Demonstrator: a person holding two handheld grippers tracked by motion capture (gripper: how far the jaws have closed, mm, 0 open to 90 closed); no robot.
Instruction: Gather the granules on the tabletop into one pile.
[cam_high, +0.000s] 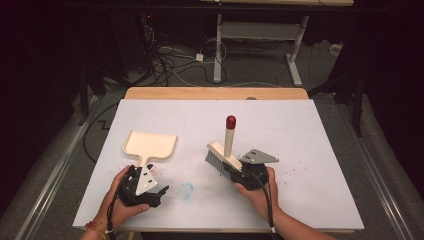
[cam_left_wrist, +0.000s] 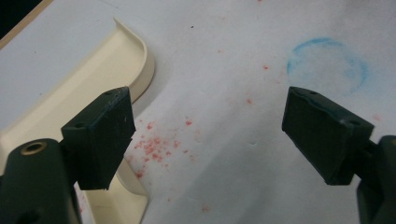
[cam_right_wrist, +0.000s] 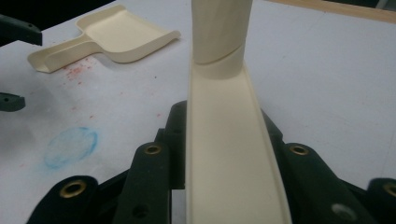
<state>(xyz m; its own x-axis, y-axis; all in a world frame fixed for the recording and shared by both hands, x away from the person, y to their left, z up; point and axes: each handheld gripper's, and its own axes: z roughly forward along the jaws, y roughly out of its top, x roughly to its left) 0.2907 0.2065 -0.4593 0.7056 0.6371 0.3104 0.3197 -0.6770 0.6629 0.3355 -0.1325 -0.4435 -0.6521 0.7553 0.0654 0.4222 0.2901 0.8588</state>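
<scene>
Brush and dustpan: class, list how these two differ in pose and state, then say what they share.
The brush is clamped in the right gripper and tilted above the table; the dustpan lies flat on it. The left gripper sits open beside the dustpan's handle, gripping nothing. The brush has grey bristles and a red-tipped handle; the dustpan is plain. Both are cream plastic.

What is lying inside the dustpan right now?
The dustpan looks bare inside in the high view; the red crumbs lie on the table beside its handle. In the left gripper view, a jaw of the left gripper covers part of the pan.
</scene>
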